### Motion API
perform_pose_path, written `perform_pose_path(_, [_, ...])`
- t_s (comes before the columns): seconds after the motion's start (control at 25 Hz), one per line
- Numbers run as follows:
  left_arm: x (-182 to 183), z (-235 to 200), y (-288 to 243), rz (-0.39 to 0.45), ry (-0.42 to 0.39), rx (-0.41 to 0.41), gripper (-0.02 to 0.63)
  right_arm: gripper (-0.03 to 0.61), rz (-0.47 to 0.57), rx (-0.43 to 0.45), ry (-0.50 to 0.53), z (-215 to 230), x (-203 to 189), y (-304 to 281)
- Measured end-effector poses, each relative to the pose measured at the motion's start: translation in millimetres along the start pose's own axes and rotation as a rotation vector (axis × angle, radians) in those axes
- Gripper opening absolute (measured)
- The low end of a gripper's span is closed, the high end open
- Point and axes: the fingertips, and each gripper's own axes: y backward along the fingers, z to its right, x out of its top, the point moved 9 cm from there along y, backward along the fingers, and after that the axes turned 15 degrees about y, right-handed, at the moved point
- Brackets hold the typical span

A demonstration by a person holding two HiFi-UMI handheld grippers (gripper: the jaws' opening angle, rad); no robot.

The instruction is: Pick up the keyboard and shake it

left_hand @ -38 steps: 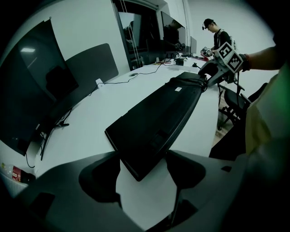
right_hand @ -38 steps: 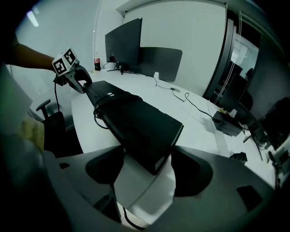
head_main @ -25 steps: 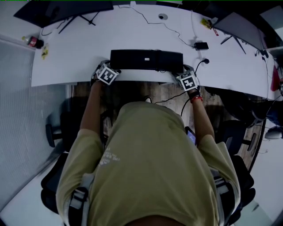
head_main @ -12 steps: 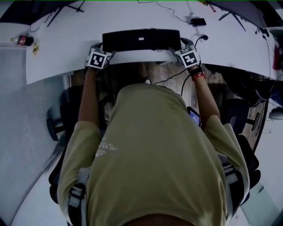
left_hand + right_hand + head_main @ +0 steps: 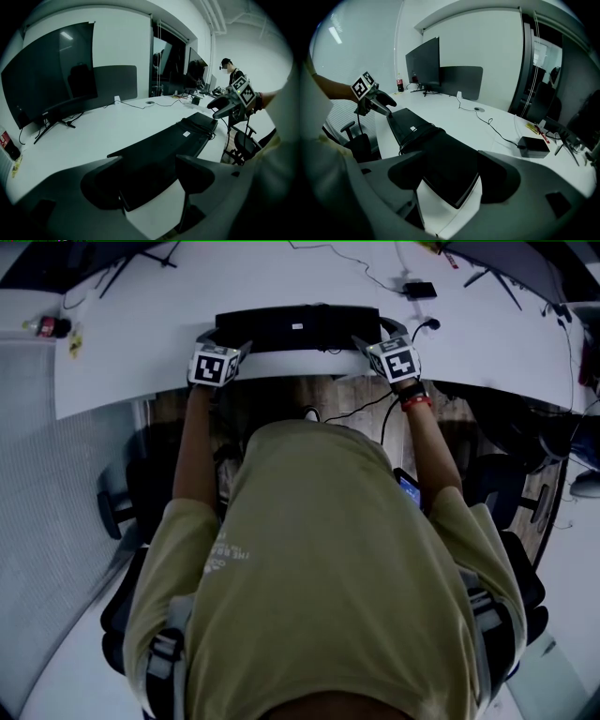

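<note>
A long black keyboard [image 5: 298,326] hangs over the front edge of the white desk [image 5: 141,352], underside up, with a small white label and a bundled cable on it. My left gripper [image 5: 228,340] is shut on its left end and my right gripper [image 5: 368,339] on its right end. In the left gripper view the keyboard [image 5: 159,150] runs away from between the jaws of the left gripper [image 5: 150,180] toward the right gripper [image 5: 232,101]. In the right gripper view the keyboard's end [image 5: 450,164] sits inside the right gripper [image 5: 452,176], and the left gripper [image 5: 375,101] holds the far end.
Dark monitors [image 5: 47,79] [image 5: 423,61] stand at the back of the desk. A black box [image 5: 419,287] with cables lies at the back right, a bottle [image 5: 47,326] at the far left. Office chairs flank the person. Another person [image 5: 232,75] stands far off.
The keyboard and both grippers sit higher in the head view than a second ago; the desk shifted with them. Over the last half second they dropped slightly. Both grips held.
</note>
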Motion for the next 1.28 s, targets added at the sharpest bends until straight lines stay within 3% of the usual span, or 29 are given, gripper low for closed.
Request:
perform_pose_path(0.28, [44,17,0,0.140,0.035,-0.028,0.343,0.344,0.135,-0.037,-0.065,12,45,1])
perform_pose_path(0.48, [92,27,16,0.295,0.060,-0.043,0.276,0.321,0.256,-0.106,-0.125,27,96,7])
perform_pose_path(0.72, [149,35,40,0.482,0.113,-0.049,0.176,0.249,0.383,-0.197,-0.179,54,145,23])
perform_pose_path(0.96, [200,50,70,0.631,0.071,0.012,0.097,0.172,0.492,-0.301,-0.192,83,187,51])
perform_pose_path(1.28, [239,69,100,0.748,0.010,-0.003,0.051,0.100,0.613,-0.359,-0.195,92,226,79])
